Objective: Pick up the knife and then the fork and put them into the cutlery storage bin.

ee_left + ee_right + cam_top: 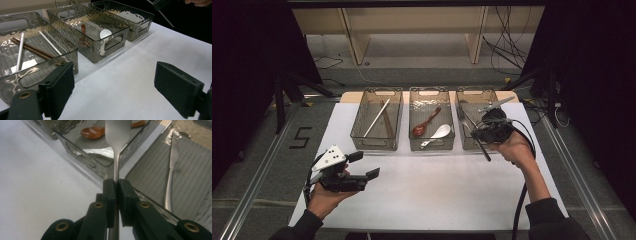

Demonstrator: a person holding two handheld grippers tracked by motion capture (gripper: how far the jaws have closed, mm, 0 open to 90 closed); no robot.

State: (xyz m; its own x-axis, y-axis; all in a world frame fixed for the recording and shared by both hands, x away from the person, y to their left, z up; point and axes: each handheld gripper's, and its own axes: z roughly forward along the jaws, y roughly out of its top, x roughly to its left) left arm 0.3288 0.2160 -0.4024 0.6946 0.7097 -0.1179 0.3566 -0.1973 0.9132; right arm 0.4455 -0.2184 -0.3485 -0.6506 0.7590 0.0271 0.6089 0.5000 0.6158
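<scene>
My right gripper point(476, 133) point(117, 185) is shut on the thin handle of a metal fork point(117, 135), held over the near left corner of the right-hand bin point(472, 146). The fork's handle end point(486, 154) sticks out toward the person. A metal knife point(171, 170) lies in that bin. My left gripper point(364, 165) point(113, 82) is open and holds nothing, low over the white table near its front left, pointing at the bins.
Three smoky clear bins stand in a row at the back. The left bin point(376, 145) holds a white chopstick point(377, 117) and brown chopsticks point(32, 50). The middle bin point(432, 147) holds a wooden spoon point(426, 122) and a white spoon point(438, 133).
</scene>
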